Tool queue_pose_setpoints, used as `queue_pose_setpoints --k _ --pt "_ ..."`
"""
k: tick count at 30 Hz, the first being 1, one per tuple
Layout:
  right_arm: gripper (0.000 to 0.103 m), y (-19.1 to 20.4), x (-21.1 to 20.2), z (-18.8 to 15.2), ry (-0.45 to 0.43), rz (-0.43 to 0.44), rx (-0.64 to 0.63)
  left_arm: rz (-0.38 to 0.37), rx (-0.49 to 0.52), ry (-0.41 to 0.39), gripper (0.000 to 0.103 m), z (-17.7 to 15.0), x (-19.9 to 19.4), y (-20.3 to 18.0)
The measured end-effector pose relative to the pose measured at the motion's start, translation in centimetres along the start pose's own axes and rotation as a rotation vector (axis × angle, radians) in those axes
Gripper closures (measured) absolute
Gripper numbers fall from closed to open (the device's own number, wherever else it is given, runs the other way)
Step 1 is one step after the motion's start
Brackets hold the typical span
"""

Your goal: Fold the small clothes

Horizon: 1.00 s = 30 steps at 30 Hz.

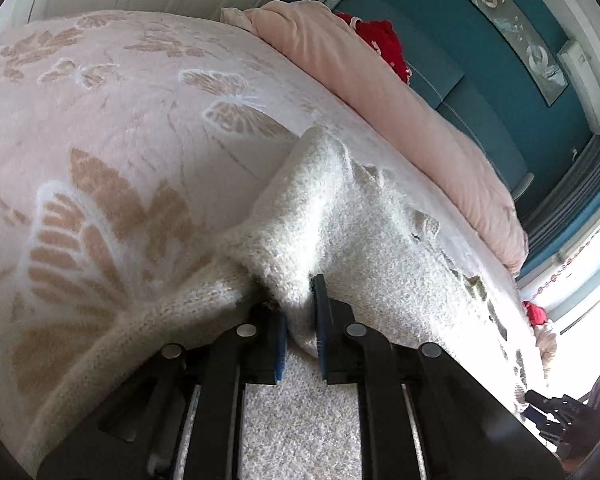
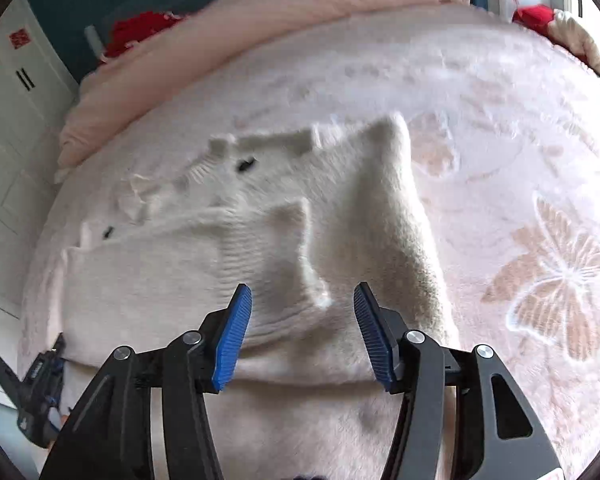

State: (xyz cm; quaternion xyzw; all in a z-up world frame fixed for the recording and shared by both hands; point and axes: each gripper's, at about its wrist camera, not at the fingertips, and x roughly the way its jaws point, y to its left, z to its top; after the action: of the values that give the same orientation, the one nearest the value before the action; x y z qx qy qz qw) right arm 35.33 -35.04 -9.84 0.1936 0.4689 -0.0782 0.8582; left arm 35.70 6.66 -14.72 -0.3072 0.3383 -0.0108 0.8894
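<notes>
While the white knitted sweater [image 2: 260, 248] lies spread on the pink butterfly blanket [image 2: 540, 264] of the bed, we pinch a raised fold of it with our left gripper [image 1: 300, 320], whose blue pads [image 1: 322, 320] press the wool from both sides. Our right gripper [image 2: 302, 334] hangs above the lower part of the sweater with its fingers [image 2: 234, 336] spread wide, and they hold nothing. A rolled pink duvet [image 1: 380, 92] lies along the far edge of the bed, with something red [image 1: 384, 46] behind it.
</notes>
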Motion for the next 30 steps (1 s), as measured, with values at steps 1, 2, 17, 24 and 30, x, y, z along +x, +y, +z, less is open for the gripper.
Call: queue_pose_setpoints --k 1,2,17,24,30 --pt "0.089 0.4 0.9 0.0 0.036 0.053 -0.023 0.015 0.005 0.010 0.091 0.2 0.1 -0.2" --pt "0.096 0.5 1.2 0.0 0.061 0.078 -0.031 0.031 0.009 0.025 0.091 0.4 0.1 -0.5" --pt "0.049 -6.2 -10.2 -5.8 -0.084 0.075 0.061 0.129 0.148 0.151 0.025 1.5 -6.5 0.3" --pt "0.042 -11.9 -17.2 -23.3 0.095 0.120 0.150 0.060 -0.111 0.282 0.013 -4.5 -18.8 9.7" --pt "0.031 -9.5 -17.4 -29.1 0.076 0.218 0.204 -0.068 -0.189 0.291 0.006 -9.2 -22.8 9.8"
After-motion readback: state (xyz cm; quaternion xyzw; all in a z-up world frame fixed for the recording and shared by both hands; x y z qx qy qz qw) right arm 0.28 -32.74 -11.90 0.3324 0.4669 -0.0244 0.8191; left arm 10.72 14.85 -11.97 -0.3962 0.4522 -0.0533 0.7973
